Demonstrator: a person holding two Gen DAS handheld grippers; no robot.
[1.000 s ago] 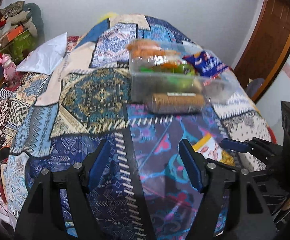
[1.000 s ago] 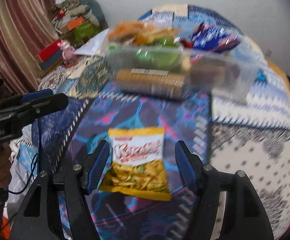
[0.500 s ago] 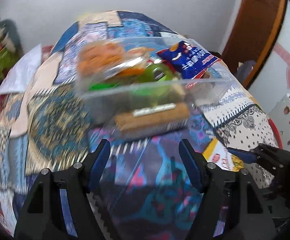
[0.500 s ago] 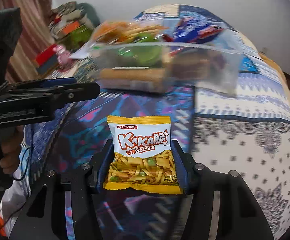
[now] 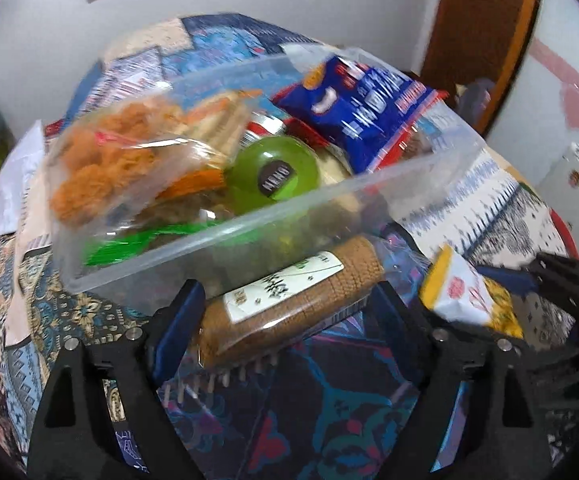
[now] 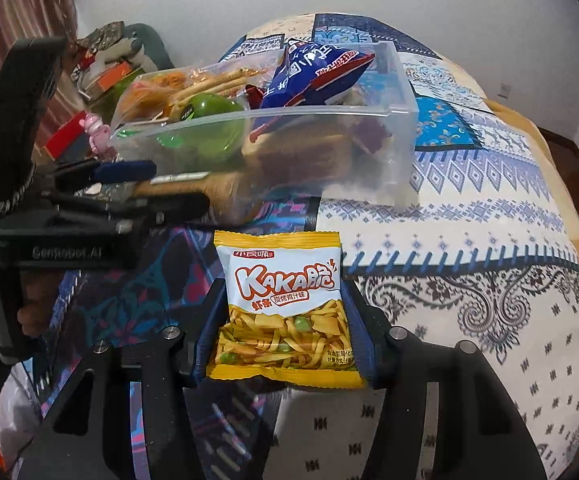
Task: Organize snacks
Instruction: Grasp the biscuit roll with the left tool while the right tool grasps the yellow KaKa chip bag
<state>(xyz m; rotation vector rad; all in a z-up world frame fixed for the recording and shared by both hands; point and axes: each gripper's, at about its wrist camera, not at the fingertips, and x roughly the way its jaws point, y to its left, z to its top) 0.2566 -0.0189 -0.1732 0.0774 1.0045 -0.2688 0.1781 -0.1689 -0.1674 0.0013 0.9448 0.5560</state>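
Observation:
A clear plastic bin [image 5: 249,216] [image 6: 393,120] full of snacks stands on the patterned bedspread. It holds a blue bag [image 5: 361,116], an orange snack bag [image 5: 109,168] and a green round tub [image 5: 273,176]. A brown biscuit roll [image 5: 289,300] lies in front of the bin. My left gripper [image 5: 285,312] is open with its jaws on either side of the roll. My right gripper [image 6: 283,328] is shut on a yellow Kaka snack bag [image 6: 285,304], held above the bedspread; the bag also shows in the left wrist view [image 5: 469,292].
The bedspread [image 6: 469,260] covers the whole bed. Clutter and boxes [image 6: 101,72] lie along the left side by a striped curtain. A wooden door [image 5: 481,32] stands at the far right. The left gripper's body [image 6: 69,216] sits left of the Kaka bag.
My right gripper closed on the Kaka bag and lifted it. My left gripper moved forward until its open jaws came around the biscuit roll.

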